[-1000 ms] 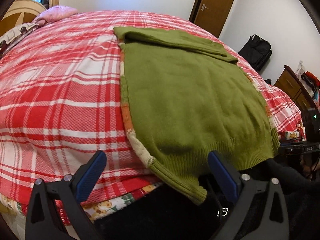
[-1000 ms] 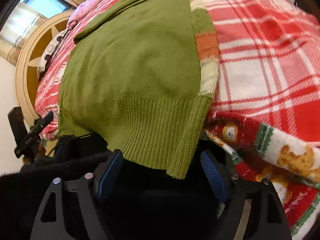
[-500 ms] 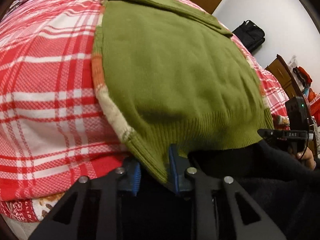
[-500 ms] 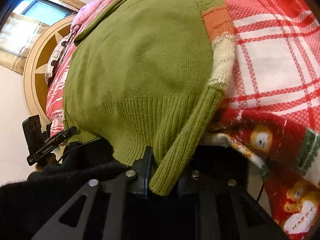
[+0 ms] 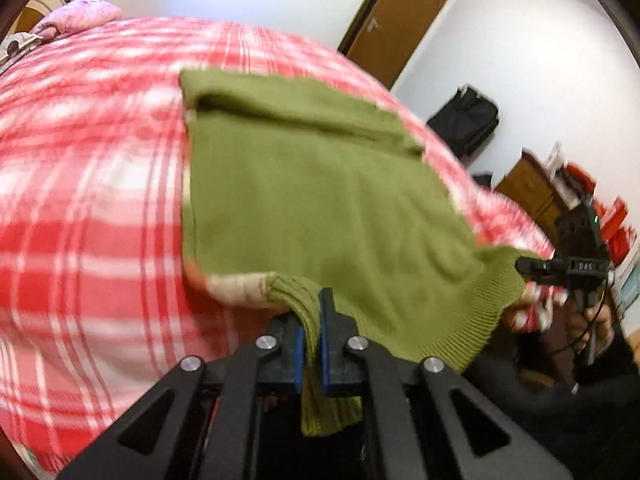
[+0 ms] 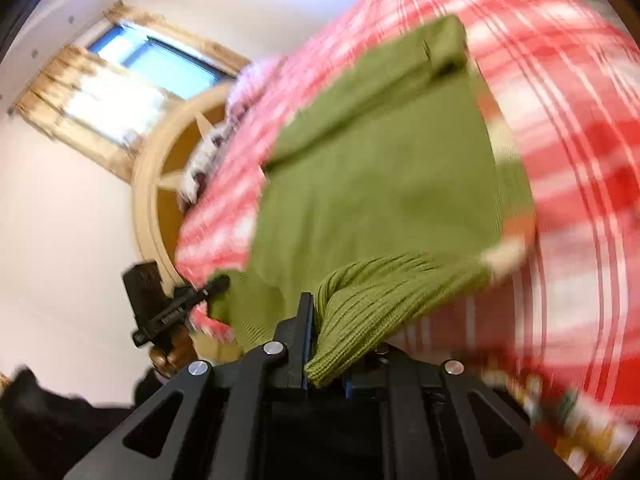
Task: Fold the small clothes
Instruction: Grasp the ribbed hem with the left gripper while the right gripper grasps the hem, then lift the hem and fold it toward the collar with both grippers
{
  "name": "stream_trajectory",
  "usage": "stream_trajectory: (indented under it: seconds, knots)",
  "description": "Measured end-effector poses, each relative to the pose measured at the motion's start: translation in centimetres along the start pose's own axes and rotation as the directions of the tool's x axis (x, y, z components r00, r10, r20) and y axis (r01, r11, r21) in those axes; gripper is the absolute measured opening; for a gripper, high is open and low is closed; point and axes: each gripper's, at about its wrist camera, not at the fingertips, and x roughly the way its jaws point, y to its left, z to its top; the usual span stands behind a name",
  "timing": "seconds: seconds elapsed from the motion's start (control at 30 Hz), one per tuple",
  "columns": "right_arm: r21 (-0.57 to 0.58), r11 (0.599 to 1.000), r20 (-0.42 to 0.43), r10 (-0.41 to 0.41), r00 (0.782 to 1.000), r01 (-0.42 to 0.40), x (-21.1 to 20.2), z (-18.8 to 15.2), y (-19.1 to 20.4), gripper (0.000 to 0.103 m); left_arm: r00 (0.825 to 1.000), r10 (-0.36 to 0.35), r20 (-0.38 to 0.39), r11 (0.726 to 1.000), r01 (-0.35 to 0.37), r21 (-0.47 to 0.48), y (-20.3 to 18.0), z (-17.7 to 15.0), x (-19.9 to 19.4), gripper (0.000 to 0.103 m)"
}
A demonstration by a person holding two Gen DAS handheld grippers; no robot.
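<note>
A green knitted sweater (image 5: 316, 196) lies on a bed with a red and white plaid cover (image 5: 92, 208), its sleeves folded across the far end. My left gripper (image 5: 312, 332) is shut on the sweater's ribbed hem at the near left corner. My right gripper (image 6: 326, 344) is shut on the hem at the near right corner of the sweater (image 6: 380, 184). The hem is lifted off the bed between them. Each gripper shows in the other's view, the right gripper (image 5: 560, 268) at the far right and the left gripper (image 6: 176, 304) at the left. Both views are blurred.
A pink pillow (image 5: 76, 20) and a round wooden headboard (image 6: 160, 168) are at the bed's far end. A brown door (image 5: 396, 16), a black bag (image 5: 464, 120) and a wooden dresser (image 5: 532, 196) stand along the right wall. A curtained window (image 6: 120, 92) is behind the headboard.
Both grippers closed on the sweater's hem corners from open, then lifted the hem off the bed edge and carried it forward over the bed.
</note>
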Motion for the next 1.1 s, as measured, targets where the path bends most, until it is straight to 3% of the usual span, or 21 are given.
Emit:
stream_trajectory:
  seconds: [0.13,0.37,0.47,0.53,0.6,0.63,0.67,0.77,0.87,1.0,1.1]
  knots:
    - [0.027,0.998,0.080,0.046,0.996,-0.048,0.8,5.0,-0.3,0.011,0.999,-0.011,0.041,0.999,0.012,-0.046,0.6,5.1,0.8,0.006]
    - [0.124,0.992,0.149,0.016,0.989,-0.035,5.5,11.6,-4.1,0.012,0.992,0.122,0.028,0.990,-0.120,-0.078,0.8,11.3,7.1,0.006]
    - [0.173,0.984,0.138,-0.055,0.989,0.031,7.3,12.9,-6.4,0.016,0.982,0.186,-0.016,0.976,-0.187,-0.110,2.1,12.3,9.3,0.011]
    - [0.219,0.976,0.130,-0.052,0.990,0.023,8.1,13.4,-7.7,0.031,0.983,0.177,-0.038,0.974,-0.181,-0.136,2.9,12.5,9.8,0.014]
    - [0.253,0.967,0.163,0.000,0.987,-0.042,8.1,13.7,-8.6,0.063,0.990,0.131,-0.056,0.976,-0.139,-0.166,4.0,12.8,9.9,0.016]
    - [0.265,0.961,0.190,0.025,0.981,-0.076,7.8,13.9,-8.9,0.070,0.991,0.118,-0.062,0.977,-0.127,-0.169,4.2,12.9,9.8,0.017]
    - [0.274,0.956,0.223,0.044,0.974,-0.106,7.3,14.2,-9.1,0.073,0.991,0.121,-0.064,0.977,-0.131,-0.168,4.5,12.9,9.5,0.025]
    - [0.274,0.951,0.267,0.068,0.961,-0.143,6.1,15.0,-8.9,0.073,0.975,0.222,-0.027,0.967,-0.223,-0.120,4.6,12.9,8.0,0.064]
    - [0.213,0.972,0.285,0.032,0.958,-0.096,4.3,15.1,-7.3,0.073,0.959,0.275,0.071,0.961,-0.271,-0.060,4.4,13.1,5.5,0.066]
    - [0.138,0.989,0.287,-0.097,0.953,0.059,3.3,13.7,-5.4,0.073,0.928,0.331,0.172,0.924,-0.356,0.142,2.5,13.5,5.0,0.066]
    - [0.098,0.984,0.273,-0.167,0.947,0.145,3.6,11.9,-4.5,0.073,0.948,0.272,0.166,0.900,-0.312,0.304,0.6,13.5,6.7,0.066]
